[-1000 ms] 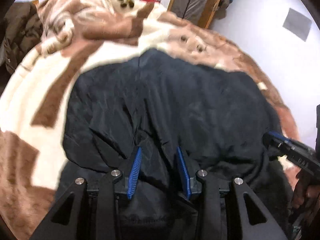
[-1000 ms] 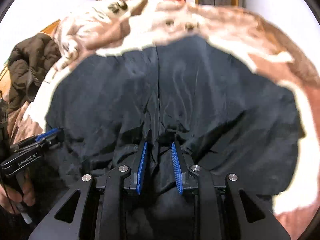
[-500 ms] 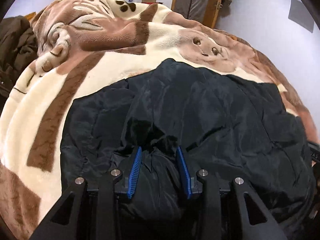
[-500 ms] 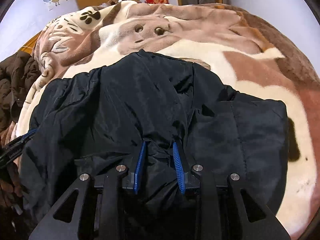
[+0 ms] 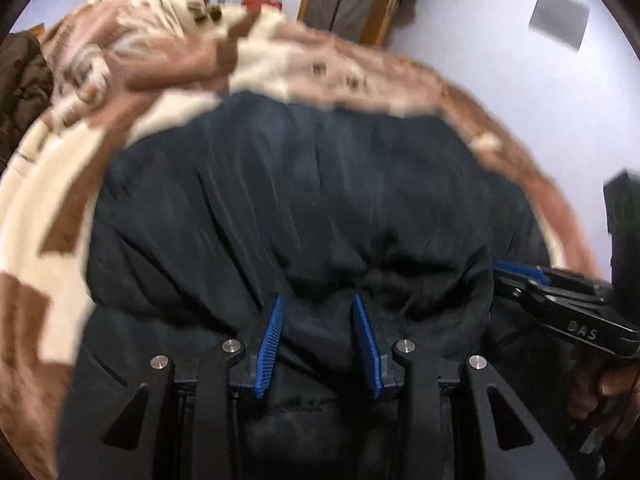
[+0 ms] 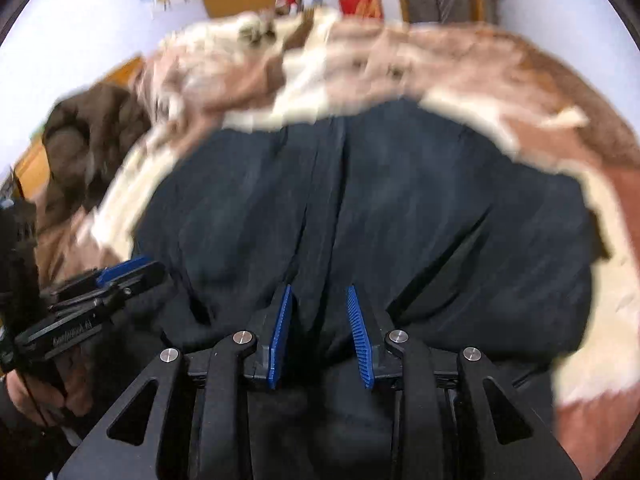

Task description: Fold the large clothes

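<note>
I count one black jacket (image 5: 312,200), one brown-and-cream blanket (image 5: 48,184) covering the bed, two grippers and one brown coat (image 6: 88,136). Taking the jacket as my landmark: it lies spread across the blanket, which shows around its far edge and both sides, and the brown coat is heaped well off to its left, at the blanket's edge. My left gripper (image 5: 318,340) sits at the jacket's near edge with a thick bunch of the black fabric gathered between its two blue fingers (image 5: 269,344), which are clenched on that fold. My right gripper (image 6: 320,336) is at the same near edge, further right; its blue fingers (image 6: 360,340) have fabric running between them too, and they have just been easing apart, though the cloth appears pinched between the pads. From each wrist camera I can see the other gripper poking in at the jacket's side, with a hand (image 6: 36,392) wrapped round the handle. Both views are blurred.
</note>
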A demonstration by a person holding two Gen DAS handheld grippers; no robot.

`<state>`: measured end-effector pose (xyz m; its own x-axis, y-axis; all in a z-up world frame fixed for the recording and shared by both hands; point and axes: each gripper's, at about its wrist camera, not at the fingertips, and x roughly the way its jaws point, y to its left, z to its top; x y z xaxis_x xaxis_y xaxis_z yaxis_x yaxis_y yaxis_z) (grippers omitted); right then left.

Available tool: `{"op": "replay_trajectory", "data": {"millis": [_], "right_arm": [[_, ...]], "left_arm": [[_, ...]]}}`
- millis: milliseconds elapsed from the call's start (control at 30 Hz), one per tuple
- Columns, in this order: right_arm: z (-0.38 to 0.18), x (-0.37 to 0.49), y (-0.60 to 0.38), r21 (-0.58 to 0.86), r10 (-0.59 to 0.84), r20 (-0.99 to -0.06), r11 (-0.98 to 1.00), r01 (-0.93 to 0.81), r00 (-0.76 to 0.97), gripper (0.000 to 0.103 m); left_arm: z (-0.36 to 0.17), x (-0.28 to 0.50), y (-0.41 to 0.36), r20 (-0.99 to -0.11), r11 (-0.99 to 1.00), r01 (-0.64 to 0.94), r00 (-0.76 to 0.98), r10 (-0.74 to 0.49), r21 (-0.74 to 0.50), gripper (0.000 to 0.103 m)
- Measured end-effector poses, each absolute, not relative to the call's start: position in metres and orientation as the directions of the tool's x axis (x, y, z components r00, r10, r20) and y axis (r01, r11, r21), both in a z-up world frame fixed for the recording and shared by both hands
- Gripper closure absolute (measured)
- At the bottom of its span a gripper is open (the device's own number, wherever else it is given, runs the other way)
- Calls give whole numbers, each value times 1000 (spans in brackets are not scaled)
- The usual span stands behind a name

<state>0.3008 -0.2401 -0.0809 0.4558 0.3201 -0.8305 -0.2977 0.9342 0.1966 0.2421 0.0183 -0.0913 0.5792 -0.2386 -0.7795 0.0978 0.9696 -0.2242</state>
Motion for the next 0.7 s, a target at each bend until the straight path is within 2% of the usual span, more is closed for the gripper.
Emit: {"op": "replay_trajectory", "data": {"millis": [233,700], "right_arm": [[-121,319,-240,176,281,-858,947,-269,429,74],[-126,314,-232,144,262,-850,950,-277,457,74]], "left_arm": [[-117,260,13,-796,977,70,570,-205,-201,65],[-122,259,8,-793,985,69,586,-168,-158,64]]}}
